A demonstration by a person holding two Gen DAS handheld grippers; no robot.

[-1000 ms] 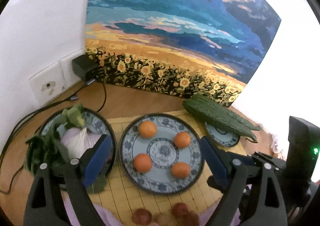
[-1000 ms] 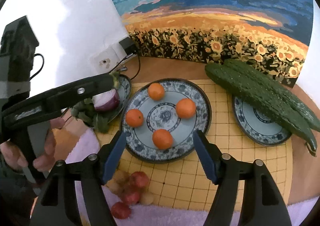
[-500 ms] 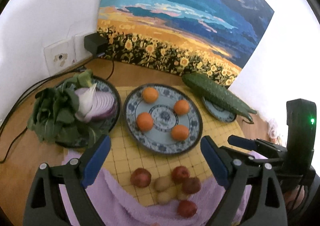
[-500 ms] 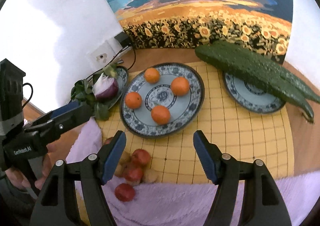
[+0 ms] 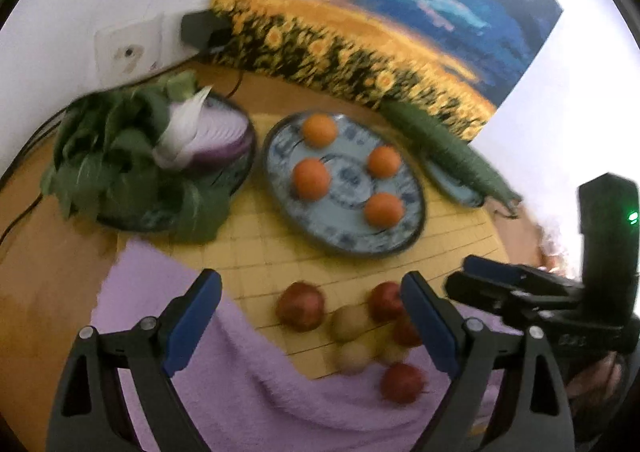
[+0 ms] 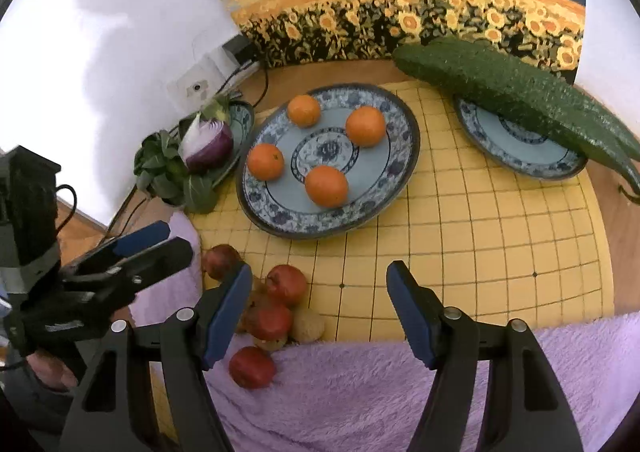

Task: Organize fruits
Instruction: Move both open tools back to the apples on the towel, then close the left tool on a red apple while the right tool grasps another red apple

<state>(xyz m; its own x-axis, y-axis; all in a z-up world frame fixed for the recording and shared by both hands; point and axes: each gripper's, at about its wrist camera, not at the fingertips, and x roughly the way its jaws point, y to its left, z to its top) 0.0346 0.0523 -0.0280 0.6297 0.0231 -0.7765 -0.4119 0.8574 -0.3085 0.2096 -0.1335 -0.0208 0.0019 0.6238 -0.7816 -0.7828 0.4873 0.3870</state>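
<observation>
Blue-patterned plate (image 6: 394,172), orange fruits (image 6: 326,186)

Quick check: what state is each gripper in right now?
Left gripper: open, holding nothing, above the small red fruits.
Right gripper: open, holding nothing.

Bright, even light fills both fisheye views; the white wall (image 5: 568,100) glares at right; the left wrist view is motion-blurred, the right sharp; edges bow and darken.

Bare yellow mat (image 6: 480,236) right of the small fruit pile (image 6: 276,312): open passage. Orange plate (image 6: 384,208) blocks behind; cucumbers (image 6: 520,96) far right.
</observation>
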